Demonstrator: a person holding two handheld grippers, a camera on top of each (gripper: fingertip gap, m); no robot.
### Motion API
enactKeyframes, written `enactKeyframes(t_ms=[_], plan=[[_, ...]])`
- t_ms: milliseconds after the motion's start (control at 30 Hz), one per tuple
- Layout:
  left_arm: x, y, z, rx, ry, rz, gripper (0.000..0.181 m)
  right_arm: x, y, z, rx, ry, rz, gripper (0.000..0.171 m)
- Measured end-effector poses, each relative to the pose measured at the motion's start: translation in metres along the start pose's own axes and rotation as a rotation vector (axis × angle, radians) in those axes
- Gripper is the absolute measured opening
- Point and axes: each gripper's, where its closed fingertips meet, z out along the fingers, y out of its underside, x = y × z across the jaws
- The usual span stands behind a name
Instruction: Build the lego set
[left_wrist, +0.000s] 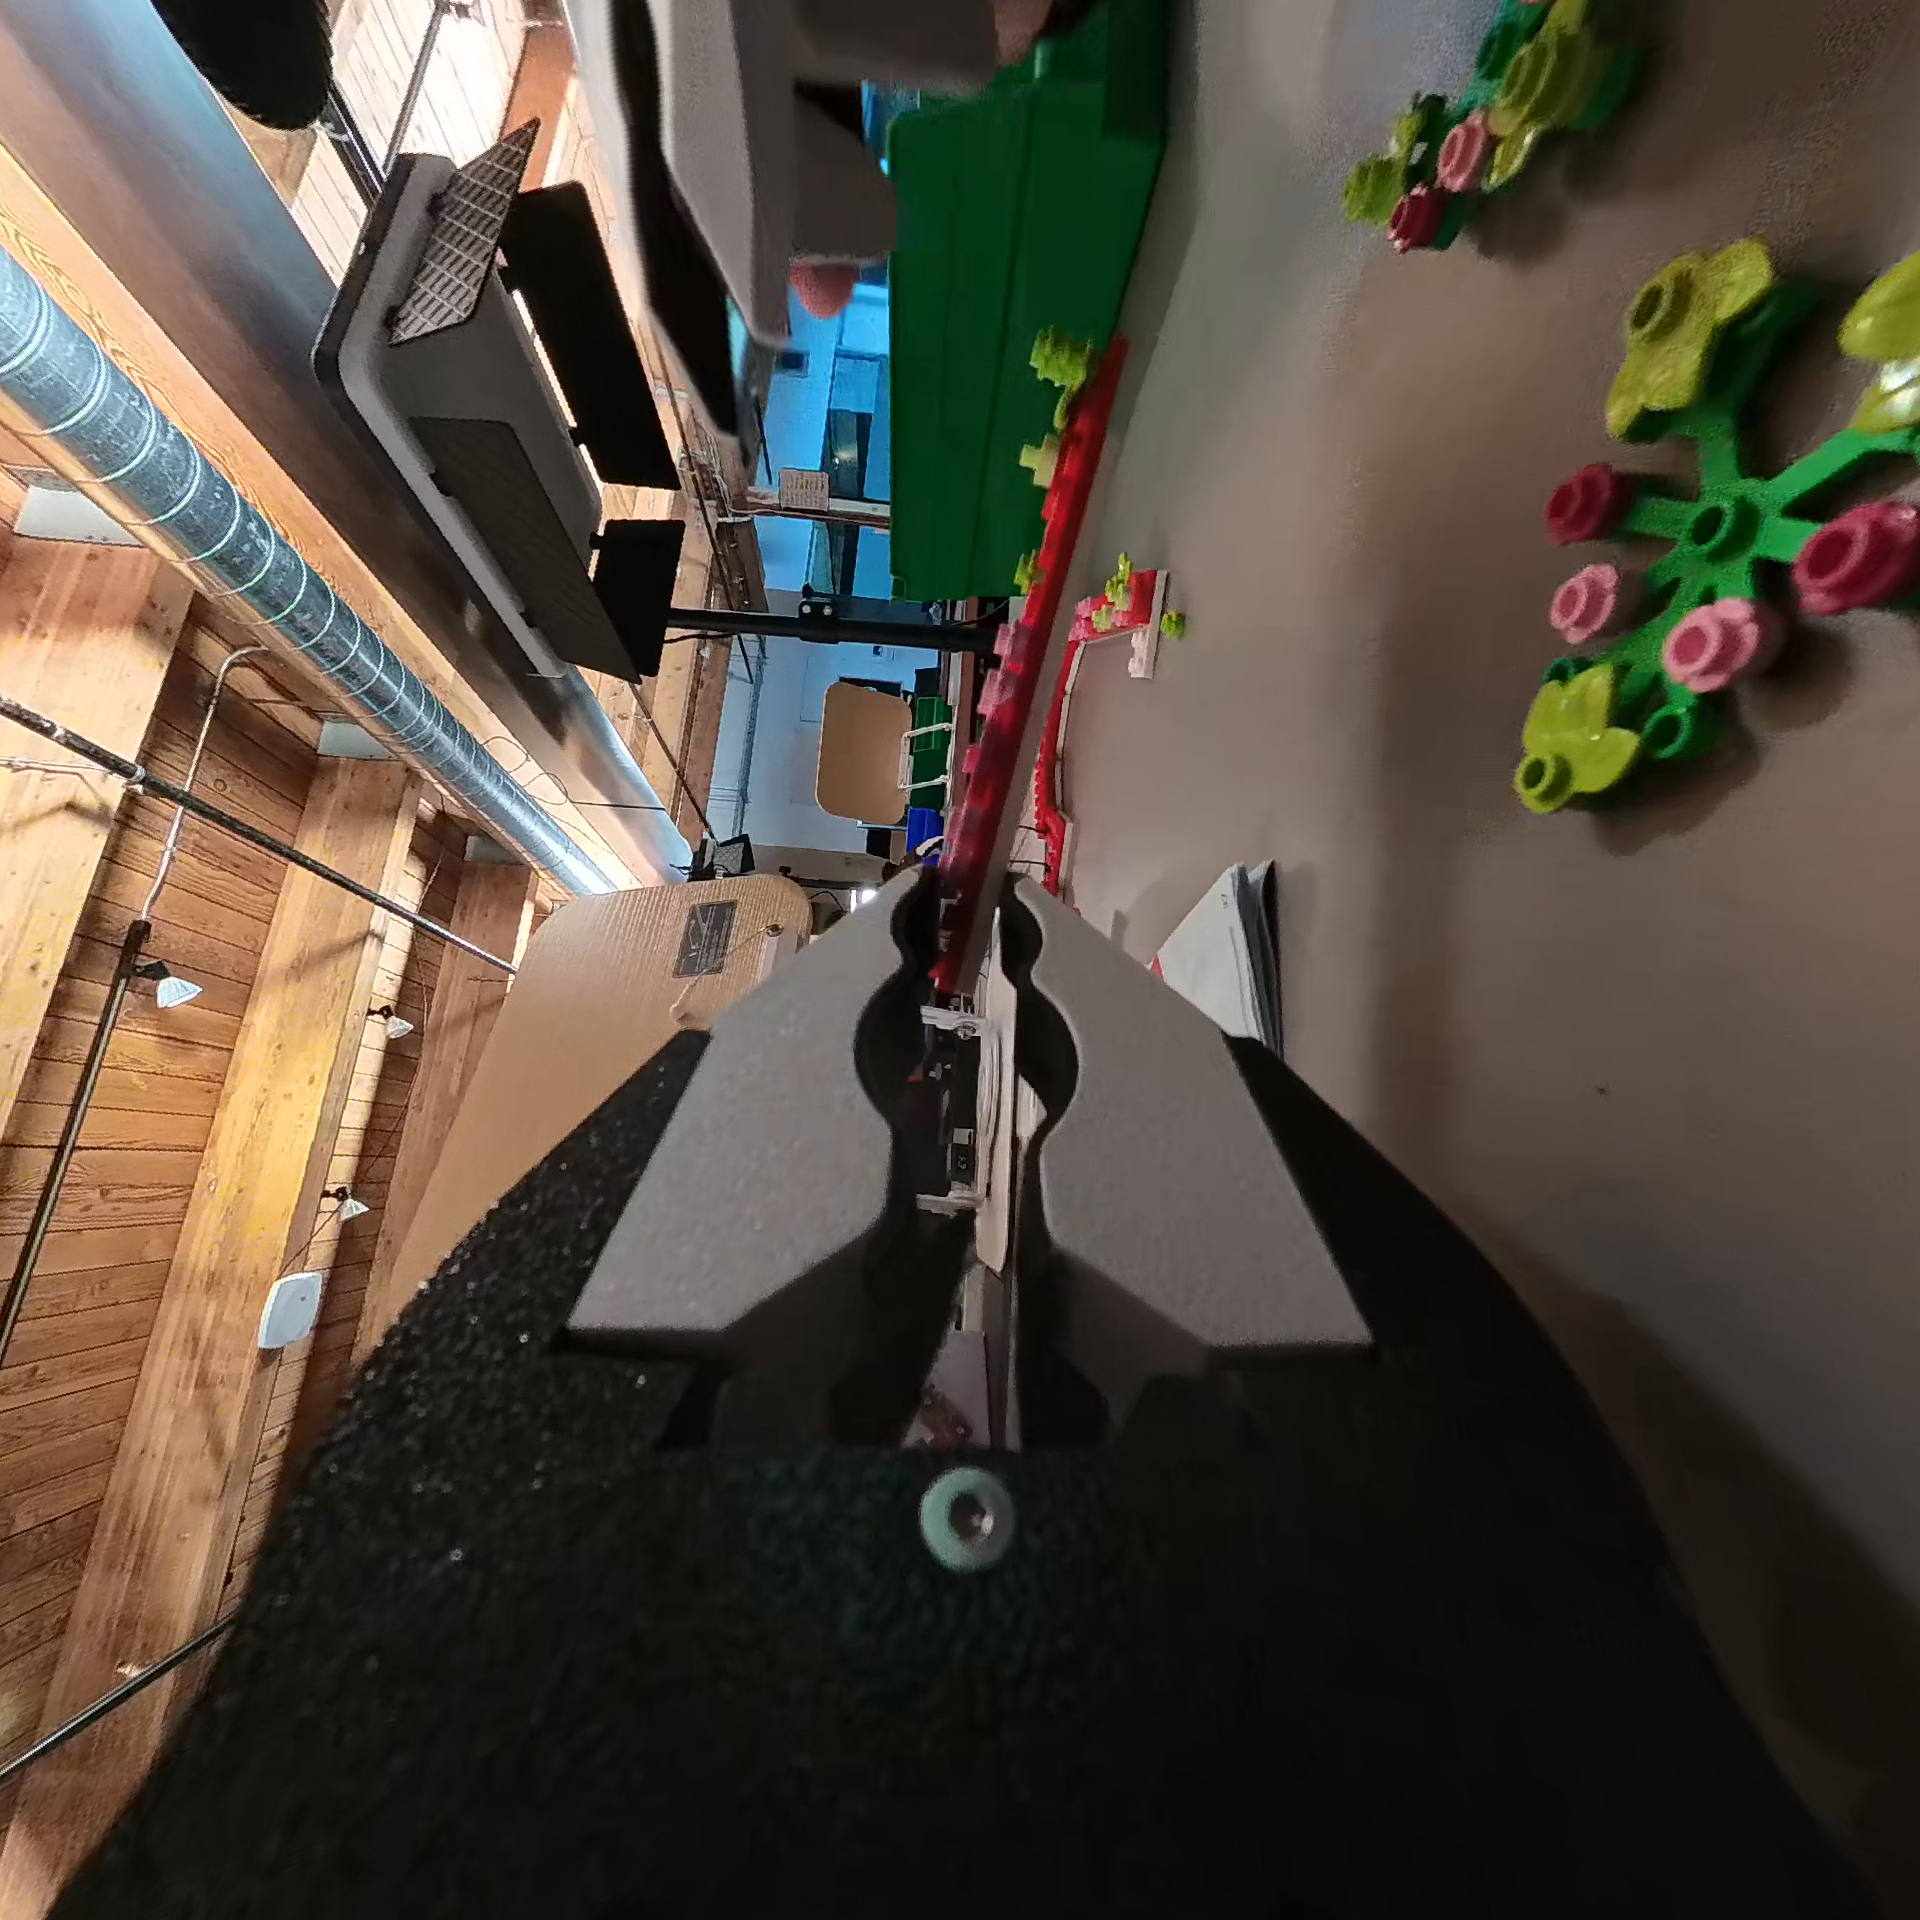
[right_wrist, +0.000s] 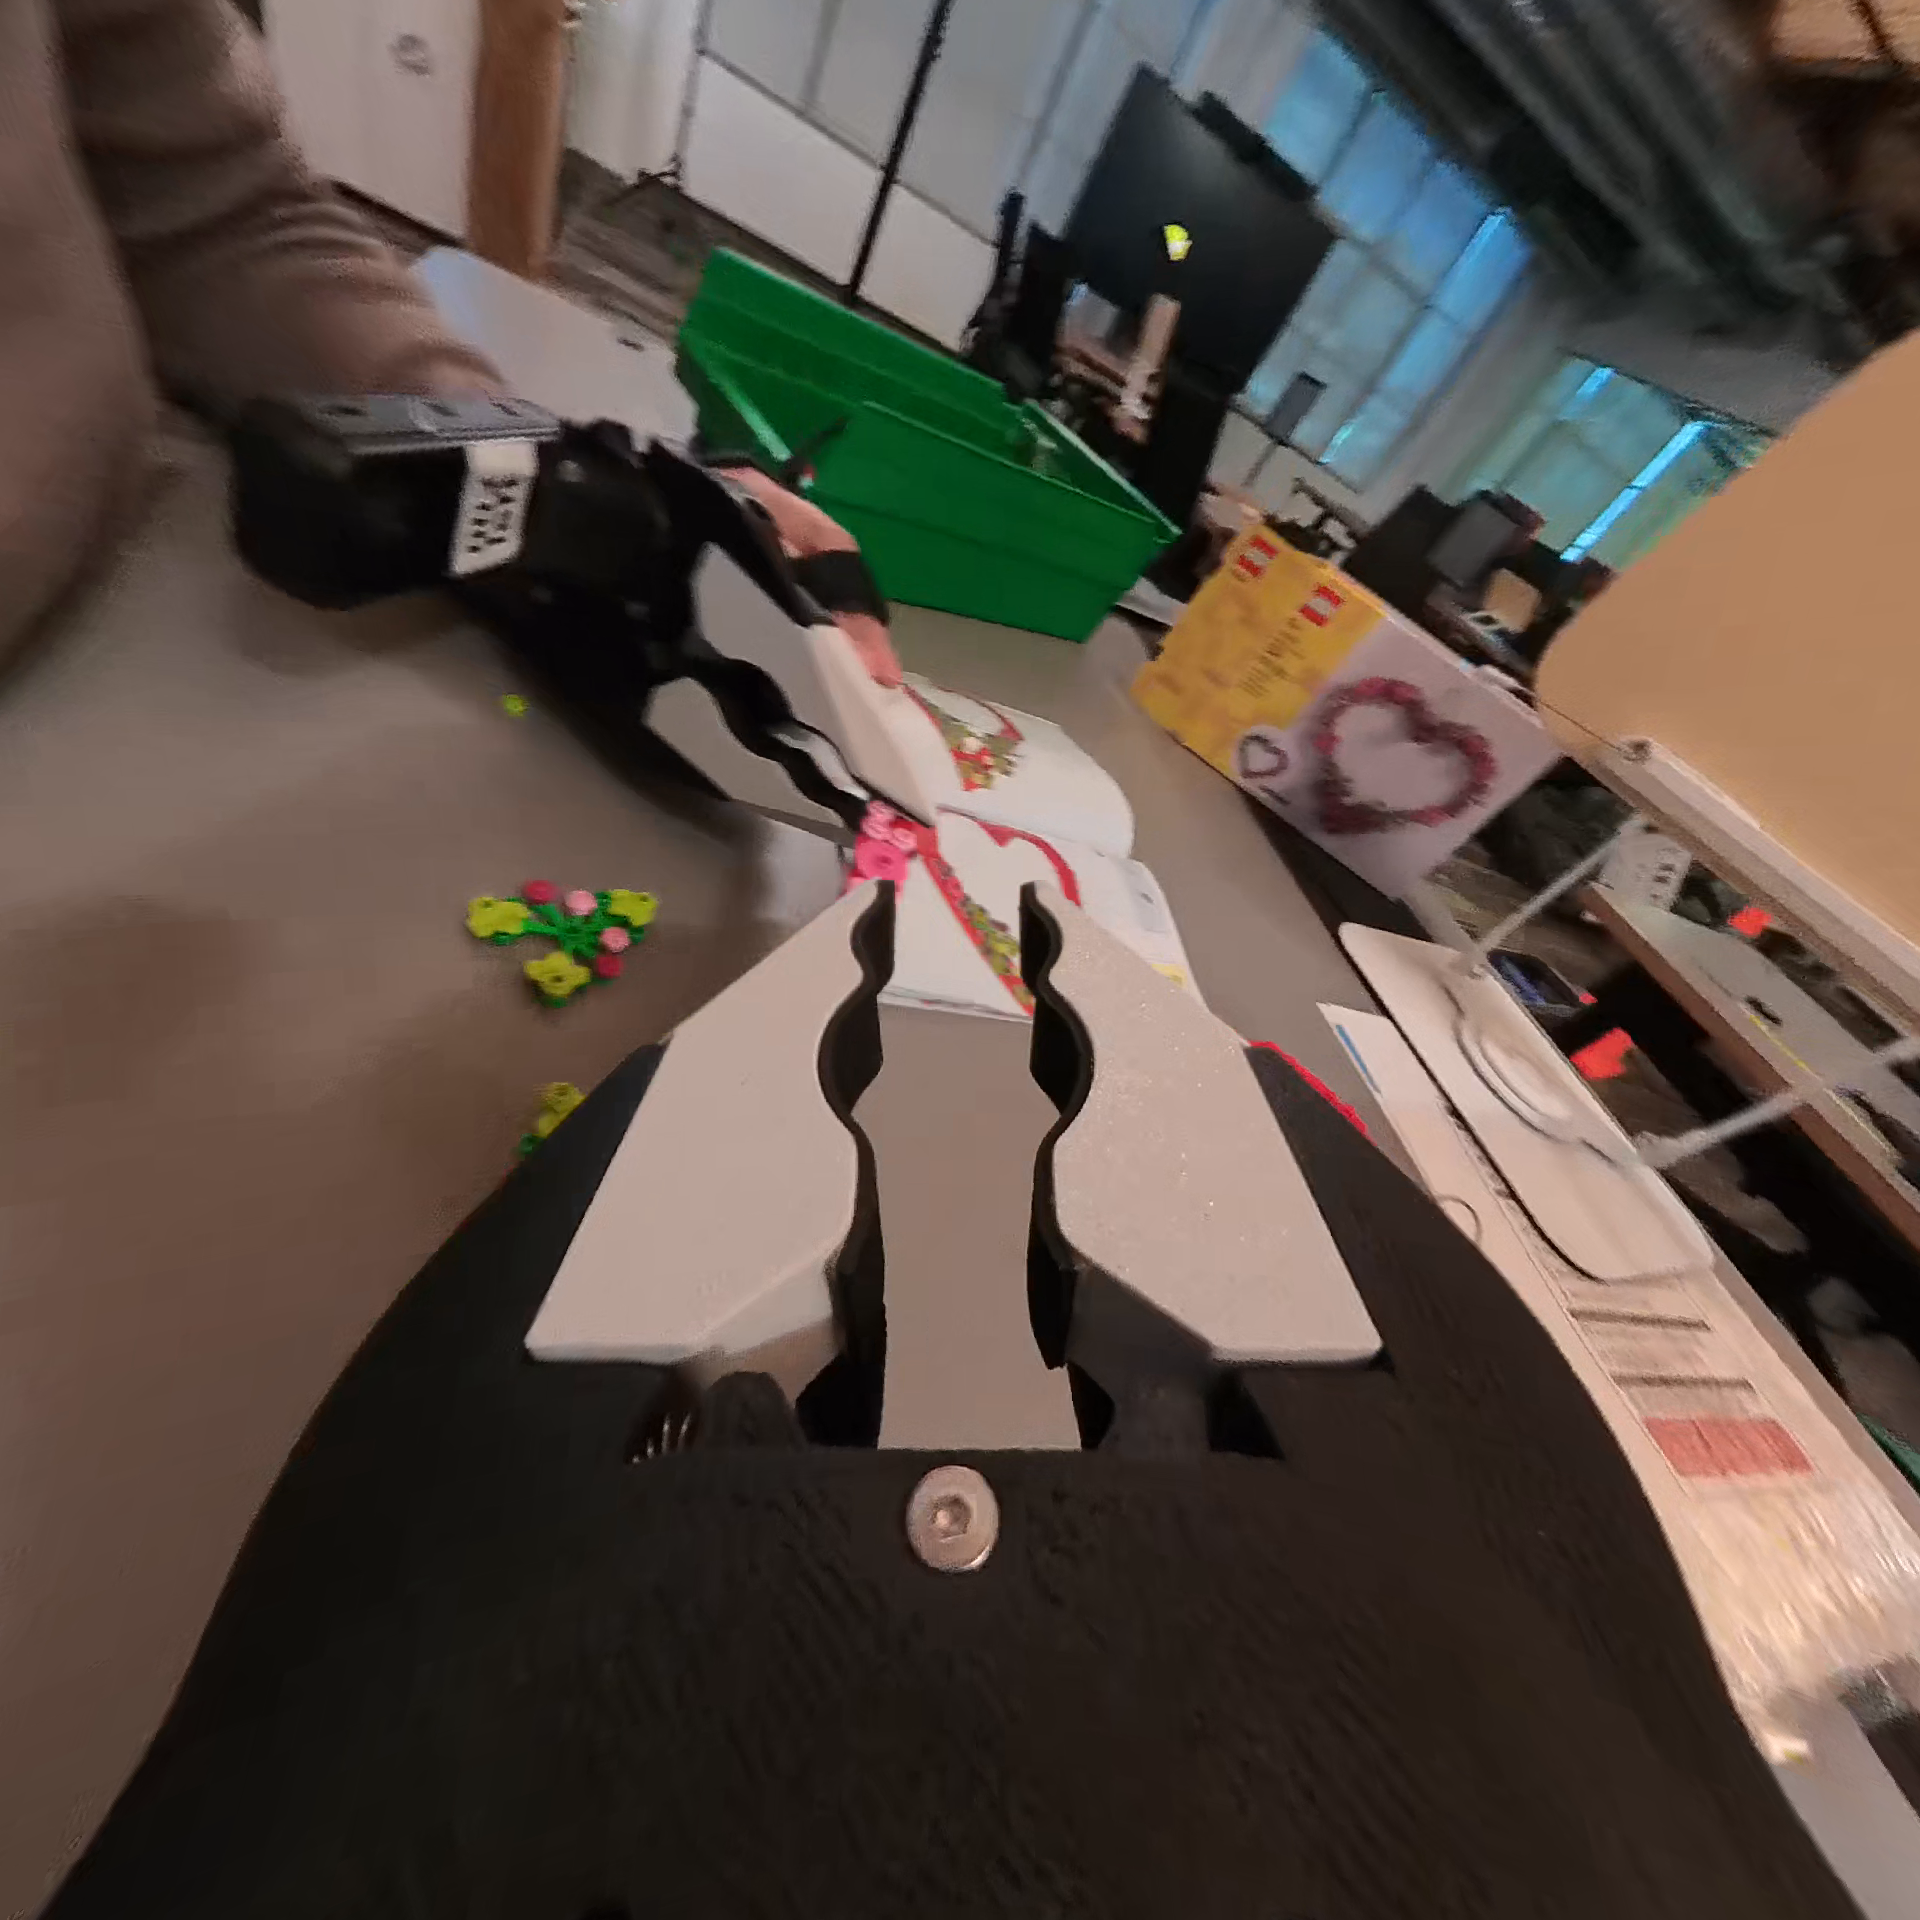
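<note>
Pinching the red heart frame (left_wrist: 1023, 717) edge-on, your left gripper (left_wrist: 964, 894) holds it narrow and tilted off the table (left_wrist: 1455, 1143), likely to steady it; flower clusters (left_wrist: 1714, 582) wait nearby. Right view: your right gripper (right_wrist: 956, 904) hovers parted and empty, aimed at the frame above the instruction booklet (right_wrist: 1049, 790).

You have the red heart frame (left_wrist: 1039, 665), studded with pink pieces, tilted on edge, one end clamped. Two green flower clusters (left_wrist: 1725, 561) lie flat on the table, well apart from it.
</note>
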Motion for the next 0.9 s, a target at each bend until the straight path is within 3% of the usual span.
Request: enactKeyframes(t_ms=[200,400,900], plan=[[0.003,0.001,0.001,-0.003,0.018,-0.001,0.007,-0.047,0.018,-0.006,-0.177,-0.325,0.166,0.018],[0.010,-0.004,0.001,0.024,0.051,0.022,0.007,-0.078,0.043,-0.004,-0.351,-0.469,0.232,0.022],[0.005,0.002,0.001,-0.013,0.028,0.005,0.007,-0.093,0.067,0.001,-0.478,-0.512,0.221,0.024]])
